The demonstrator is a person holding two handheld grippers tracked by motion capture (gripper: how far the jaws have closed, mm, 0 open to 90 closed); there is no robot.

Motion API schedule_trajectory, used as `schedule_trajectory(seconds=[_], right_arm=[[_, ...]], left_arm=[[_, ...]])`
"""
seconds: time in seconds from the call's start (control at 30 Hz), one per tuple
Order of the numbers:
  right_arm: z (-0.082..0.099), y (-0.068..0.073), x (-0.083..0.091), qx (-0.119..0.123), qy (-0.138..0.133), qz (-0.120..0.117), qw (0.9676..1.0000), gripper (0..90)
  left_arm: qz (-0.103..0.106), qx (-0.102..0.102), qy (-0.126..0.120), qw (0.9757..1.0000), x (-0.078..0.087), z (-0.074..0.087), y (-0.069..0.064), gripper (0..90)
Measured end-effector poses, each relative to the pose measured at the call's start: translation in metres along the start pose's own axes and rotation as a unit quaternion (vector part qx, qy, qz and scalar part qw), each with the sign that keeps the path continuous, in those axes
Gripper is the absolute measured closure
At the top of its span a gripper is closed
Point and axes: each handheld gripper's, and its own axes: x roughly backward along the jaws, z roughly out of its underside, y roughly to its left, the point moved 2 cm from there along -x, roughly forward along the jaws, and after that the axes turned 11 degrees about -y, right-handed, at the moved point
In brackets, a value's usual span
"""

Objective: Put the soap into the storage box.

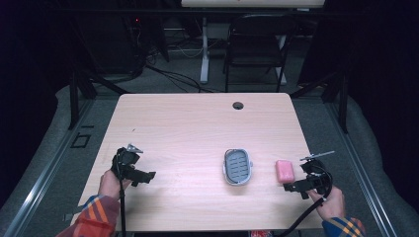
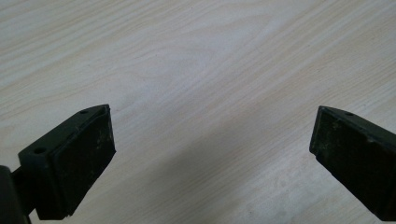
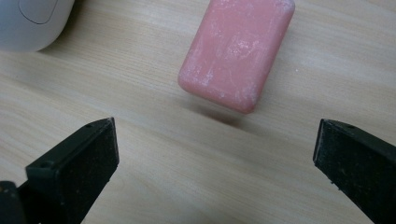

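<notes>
High view: a pale wood-grain desk (image 1: pixel 197 123) w/ a person's hands coming in from the bottom edge, each holding a black two-jaw gripper. A pink rectangular bar of soap (image 1: pixel 284 171) lies flat on the desk's right side, just ahead of the right gripper (image 1: pixel 291 187), not touching it. The left gripper (image 1: pixel 144 177) rests well apart, on the far left over bare wood.

Right gripper view: the soap bar (image 3: pixel 237 53) sits ahead of the jaws and about centred between them, slightly toward the upper right. Its long axis runs tilted, mostly pointing away from the jaws rather than across the gap, so the jaws would close across its narrow width. Jaws stand wide apart, holding nothing. The right hand is clearly nearer; it looks like the one to take the soap.

A grey-and-white oval plastic soap dish w/ a slotted insert (image 1: pixel 238 166) stands just left of the soap, btwn the two grippers; its white rim (image 3: pixel 32 23) shows at the top left corner. Nothing blocks the path to the soap.

Left gripper view: jaws wide apart over bare desk (image 2: pixel 196 70), empty.
</notes>
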Motion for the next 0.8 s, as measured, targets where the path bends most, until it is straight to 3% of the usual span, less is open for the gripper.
schedule_trajectory(seconds=[0.37, 0.63, 0.8], right_arm=[[0.000, 0.005, -0.001, 0.005, 0.004, 0.007, 1.0000, 0.0], [-0.007, 0.013, -0.001, 0.022, 0.008, 0.024, 0.9994, 0.0], [-0.013, 0.014, -0.003, 0.010, 0.001, 0.030, 0.9995, 0.0]], left_arm=[[0.005, -0.004, 0.000, 1.0000, -0.002, -0.002, -0.003, 0.1], [0.000, 0.002, -0.001, 1.0000, 0.000, 0.000, -0.001, 0.1], [0.002, 0.000, 0.001, 1.0000, -0.001, -0.001, -0.001, 0.1]])
